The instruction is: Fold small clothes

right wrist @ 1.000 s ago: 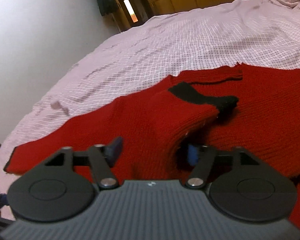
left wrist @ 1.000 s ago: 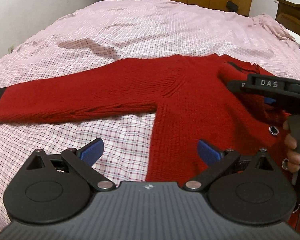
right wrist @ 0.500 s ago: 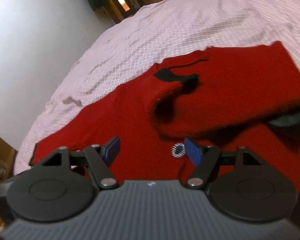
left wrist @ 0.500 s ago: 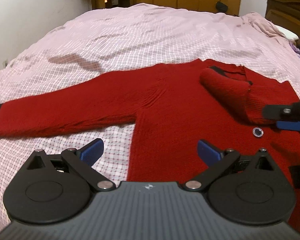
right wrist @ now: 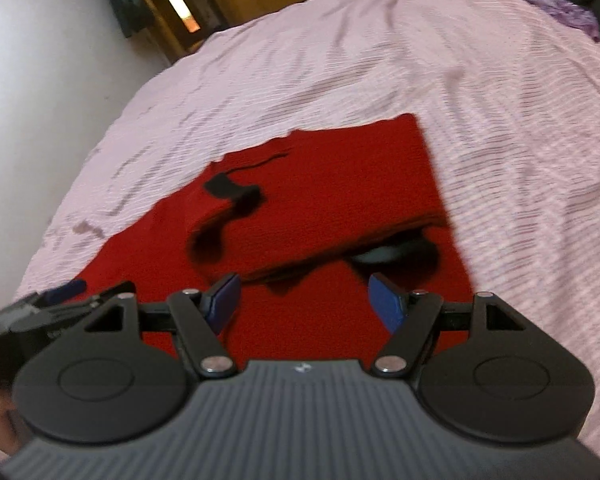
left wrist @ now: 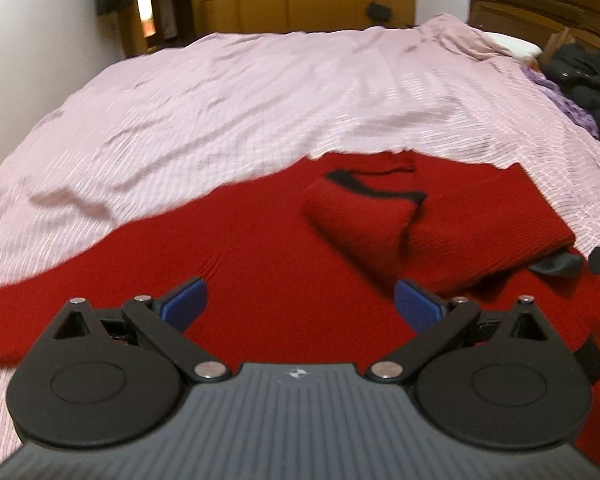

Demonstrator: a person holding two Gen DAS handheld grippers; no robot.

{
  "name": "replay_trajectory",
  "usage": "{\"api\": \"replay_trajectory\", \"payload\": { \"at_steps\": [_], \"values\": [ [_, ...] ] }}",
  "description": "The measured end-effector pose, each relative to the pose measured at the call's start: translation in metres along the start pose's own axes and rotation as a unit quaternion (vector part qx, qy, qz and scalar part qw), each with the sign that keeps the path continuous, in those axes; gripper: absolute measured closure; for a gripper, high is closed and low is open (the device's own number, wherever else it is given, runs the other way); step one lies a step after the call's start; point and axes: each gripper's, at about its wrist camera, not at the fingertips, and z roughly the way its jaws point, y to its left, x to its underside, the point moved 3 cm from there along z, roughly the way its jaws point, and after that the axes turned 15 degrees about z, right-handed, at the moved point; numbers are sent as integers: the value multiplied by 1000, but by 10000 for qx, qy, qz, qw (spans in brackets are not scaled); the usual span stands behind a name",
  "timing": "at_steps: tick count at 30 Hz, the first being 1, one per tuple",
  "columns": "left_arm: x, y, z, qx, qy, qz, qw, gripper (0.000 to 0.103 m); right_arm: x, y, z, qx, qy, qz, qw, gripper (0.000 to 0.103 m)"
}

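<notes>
Red knit sweater on the bed: soft, limp, medium weight. Left gripper and right gripper jaws spread, empty. Pinch the outstretched sleeve near its cuff.

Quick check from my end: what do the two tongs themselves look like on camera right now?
Both match. The left tongs and right tongs each have a grey ribbed body with a small logo, two round black discs, black link arms with silver rivets, and blue pads at the tips. No cables or sleeves show.
</notes>
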Motion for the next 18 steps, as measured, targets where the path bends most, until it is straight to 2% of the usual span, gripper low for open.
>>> {"api": "replay_trajectory", "payload": {
  "at_steps": [7, 14, 17, 18],
  "values": [
    [-38, -30, 36, 68, -94, 369, 9993, 0, -24, -18, 17, 304, -221, 22, 9993, 31],
    [-59, -54, 90, -169, 9, 765, 9969, 4, -42, -39, 72, 583, -367, 253, 9973, 31],
    [-63, -61, 112, -234, 38, 889, 9958, 14, -46, -45, 90, 600, -357, 345, 9970, 31],
    [-64, -62, 119, -271, 68, 915, 9954, 21, -46, -46, 95, 582, -350, 360, 9970, 31]
  ]
}}
